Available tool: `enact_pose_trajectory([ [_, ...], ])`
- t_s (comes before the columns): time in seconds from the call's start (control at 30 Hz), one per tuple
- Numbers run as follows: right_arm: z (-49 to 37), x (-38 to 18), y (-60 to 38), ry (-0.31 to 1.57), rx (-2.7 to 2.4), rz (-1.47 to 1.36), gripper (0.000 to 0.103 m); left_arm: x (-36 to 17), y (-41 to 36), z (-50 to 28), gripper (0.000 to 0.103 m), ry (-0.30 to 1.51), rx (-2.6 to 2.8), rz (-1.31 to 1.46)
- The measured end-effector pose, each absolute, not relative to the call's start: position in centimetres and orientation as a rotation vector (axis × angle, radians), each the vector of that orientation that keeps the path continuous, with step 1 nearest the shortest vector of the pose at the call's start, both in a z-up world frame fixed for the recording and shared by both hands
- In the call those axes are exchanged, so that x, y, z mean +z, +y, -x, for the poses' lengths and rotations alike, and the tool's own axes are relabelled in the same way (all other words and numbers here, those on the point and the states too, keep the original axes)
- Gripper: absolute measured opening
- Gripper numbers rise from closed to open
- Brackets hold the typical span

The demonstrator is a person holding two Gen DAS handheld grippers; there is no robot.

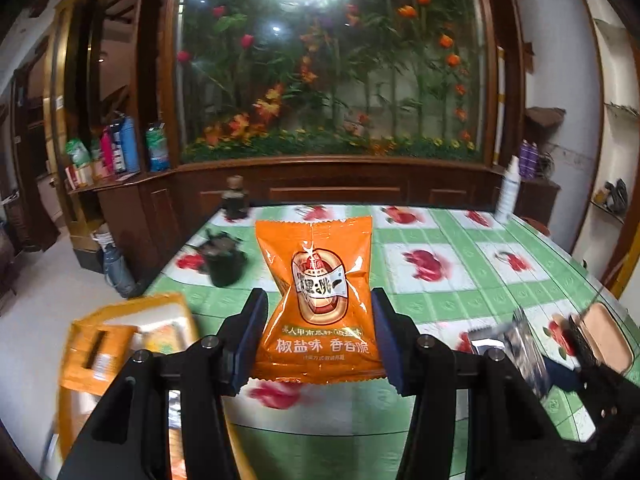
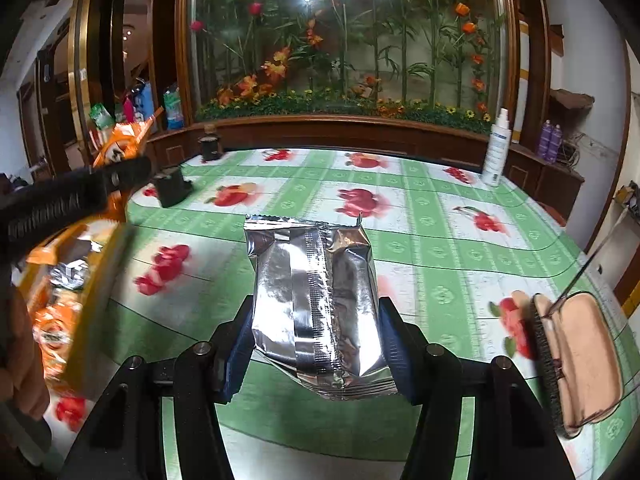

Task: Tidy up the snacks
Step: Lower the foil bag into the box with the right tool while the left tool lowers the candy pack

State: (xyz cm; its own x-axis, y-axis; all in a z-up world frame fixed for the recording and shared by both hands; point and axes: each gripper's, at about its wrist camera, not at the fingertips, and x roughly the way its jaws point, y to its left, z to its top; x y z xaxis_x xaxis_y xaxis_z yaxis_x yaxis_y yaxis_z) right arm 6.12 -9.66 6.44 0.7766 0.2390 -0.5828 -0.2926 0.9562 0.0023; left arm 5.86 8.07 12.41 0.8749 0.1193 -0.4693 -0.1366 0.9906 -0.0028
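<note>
Table [image 2: 440, 240] under a green checked cloth with red fruit prints, backed by a dark wooden cabinet and a glass case of artificial flowers [image 1: 328, 60].

Left gripper [image 1: 320, 340] clamped on an orange snack packet [image 1: 316, 300], front face to the lens, held upright clear of the cloth. Orange box [image 1: 120, 340] at 8 o'clock of it, blurred, packets inside.

Right gripper [image 2: 316, 344] clamped on a silver foil packet [image 2: 316, 304], back seam showing. Same box [image 2: 80, 300] at its 9 o'clock. White spray bottle [image 2: 496, 148] at 1 o'clock, far edge. Pink case [image 2: 580, 360] at 3 o'clock. Black item [image 2: 172, 188] at 11 o'clock.
</note>
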Motion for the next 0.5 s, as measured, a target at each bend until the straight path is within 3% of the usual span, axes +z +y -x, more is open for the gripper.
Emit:
enact_pose_trajectory([
  [0.2,-4.1,8.1,-4.9,0.604,0.377,0.056,0.063,12.0,14.0,-5.3,0.051,0.562,0.167,0.11],
  [0.5,-2.3,8.8,2.3,0.595,0.478,0.051,0.063,11.8,19.7,0.7,0.051,0.509,0.271,0.191],
])
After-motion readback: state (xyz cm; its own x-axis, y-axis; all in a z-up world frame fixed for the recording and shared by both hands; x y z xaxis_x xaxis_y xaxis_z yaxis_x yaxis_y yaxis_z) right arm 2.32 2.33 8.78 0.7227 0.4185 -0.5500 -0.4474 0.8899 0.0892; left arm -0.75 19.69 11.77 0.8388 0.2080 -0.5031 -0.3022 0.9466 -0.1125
